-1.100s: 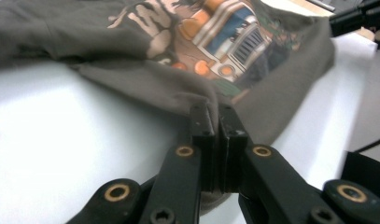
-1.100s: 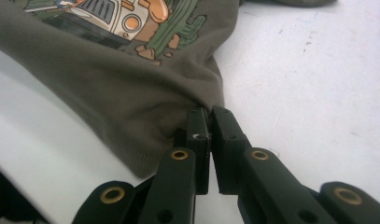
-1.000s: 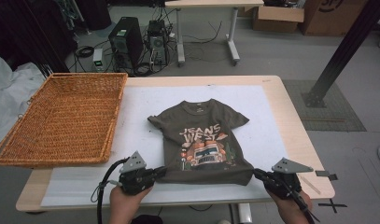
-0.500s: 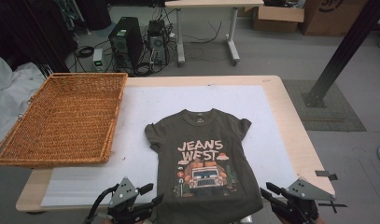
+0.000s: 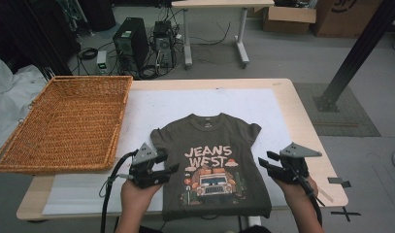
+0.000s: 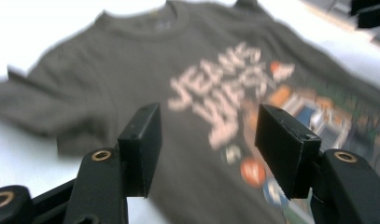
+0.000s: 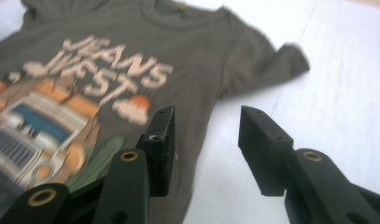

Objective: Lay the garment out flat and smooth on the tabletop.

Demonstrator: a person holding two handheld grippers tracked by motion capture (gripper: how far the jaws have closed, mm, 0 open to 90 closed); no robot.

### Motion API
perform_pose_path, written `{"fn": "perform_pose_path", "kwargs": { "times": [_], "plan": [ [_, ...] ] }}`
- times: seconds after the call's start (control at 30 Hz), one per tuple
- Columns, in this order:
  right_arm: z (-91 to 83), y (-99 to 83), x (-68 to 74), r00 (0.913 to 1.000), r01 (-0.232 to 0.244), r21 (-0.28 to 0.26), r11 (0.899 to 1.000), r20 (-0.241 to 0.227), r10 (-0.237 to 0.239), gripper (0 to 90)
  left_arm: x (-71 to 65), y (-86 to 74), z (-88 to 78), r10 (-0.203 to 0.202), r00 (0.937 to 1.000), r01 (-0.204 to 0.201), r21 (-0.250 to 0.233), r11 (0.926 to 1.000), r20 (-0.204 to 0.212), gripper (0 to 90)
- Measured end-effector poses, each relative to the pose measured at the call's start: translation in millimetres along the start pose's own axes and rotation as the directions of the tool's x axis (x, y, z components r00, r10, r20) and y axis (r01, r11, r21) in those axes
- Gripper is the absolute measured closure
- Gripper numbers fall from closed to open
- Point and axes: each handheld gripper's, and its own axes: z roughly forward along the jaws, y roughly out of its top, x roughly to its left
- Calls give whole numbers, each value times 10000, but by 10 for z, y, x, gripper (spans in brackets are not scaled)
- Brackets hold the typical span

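Observation:
A dark olive T-shirt [image 5: 212,145] printed "JEANS WEST" lies flat, face up, on the white mat [image 5: 185,104], collar away from me; its hem hangs over the table's front edge. My left gripper [image 5: 170,162] hovers at the shirt's left side, below the sleeve. Its jaws have just been opening and stand apart with nothing between them. In the left gripper view the left gripper [image 6: 208,126] looks over the T-shirt [image 6: 131,60]. My right gripper [image 5: 266,161] sits just off the right side seam, its jaws likewise just opened and empty. The right gripper [image 7: 208,128] straddles the T-shirt's [image 7: 108,56] edge from above.
A large wicker basket [image 5: 64,121] rests on the table's left part. Bare wooden table [image 5: 306,126] borders the mat at right. Computer towers [image 5: 132,46], cables and another desk stand on the floor beyond. A black post [image 5: 360,48] rises at the far right.
Both grippers pulled the crumpled shirt's hem toward me, spreading it flat, then let go. They have since moved up along the shirt's sides with jaws open.

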Motion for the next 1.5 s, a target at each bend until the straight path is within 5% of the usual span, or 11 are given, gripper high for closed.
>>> {"fn": "perform_pose_path", "kwargs": {
  "times": [0.43,0.73,0.9,0.93,1.0,1.1,1.23,1.33,1.4,1.47,1.5],
  "plan": [
    [497,486,-603,9990,-283,235,9993,349,275,467,491,542,414,379,9982,-364,326,9988,-473,333],
    [938,519,-927,9998,-131,1215,9925,157,113,452,767,570,707,429,9891,-284,1036,9942,-1405,334],
    [1299,412,-1006,9974,283,1849,9823,-709,-154,703,949,415,965,602,9826,-222,2111,9772,-1755,332],
    [1308,404,-1003,9963,298,1595,9867,-839,-165,870,969,375,1022,712,9804,-265,2353,9716,-1838,333],
    [1316,466,-982,9923,389,1290,9909,-1220,-231,883,987,340,1072,814,9804,-371,2372,9708,-1795,337],
    [1284,661,-858,9696,825,291,9962,-2336,-735,884,987,367,1048,715,9806,-359,1915,9808,-1825,338],
    [1310,904,-470,9058,2037,-210,9788,-3754,-1965,883,963,441,959,460,9850,-274,1123,9933,-1665,341],
    [1443,932,-40,8516,3166,109,9485,-4436,-2792,878,931,468,919,396,9868,-271,812,9963,-1569,342],
    [1554,862,195,8156,4084,625,9106,-4729,-3334,841,906,474,905,482,9876,-362,822,9960,-1491,342],
    [1567,847,253,8173,4253,748,9020,-4600,-3472,653,888,482,884,583,9877,-465,838,9954,-1453,340],
    [1520,877,220,8320,3942,536,9175,-4449,-3314,600,879,487,870,618,9874,-504,801,9955,-1460,341]
  ]
}}
